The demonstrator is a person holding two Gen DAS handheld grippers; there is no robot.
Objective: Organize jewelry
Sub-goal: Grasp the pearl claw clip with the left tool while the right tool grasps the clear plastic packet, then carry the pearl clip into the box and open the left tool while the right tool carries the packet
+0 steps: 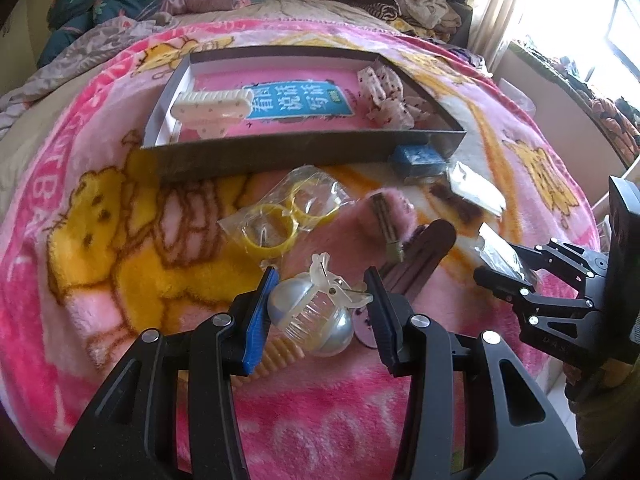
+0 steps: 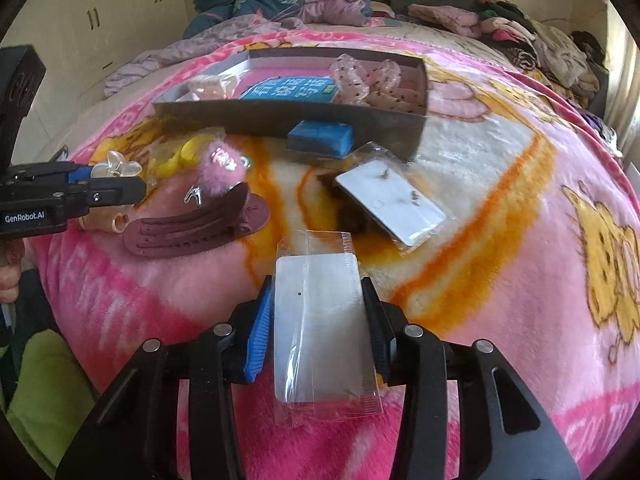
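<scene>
We work on a bed with a pink blanket (image 2: 500,184). Left gripper (image 1: 320,304) is clamped on a pearl clip (image 1: 316,320); right gripper (image 2: 320,320) pinches a bagged card (image 2: 320,328). Beyond lie a brown clip (image 2: 196,224), yellow rings (image 1: 276,220), another card (image 2: 394,208). The box (image 1: 304,148) already holds a few pieces, so we're roughly midway. Its near wall needs clearing; the middle is free.

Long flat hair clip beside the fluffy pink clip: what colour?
Dark maroon hair clip; clearest in the right wrist view.
</scene>
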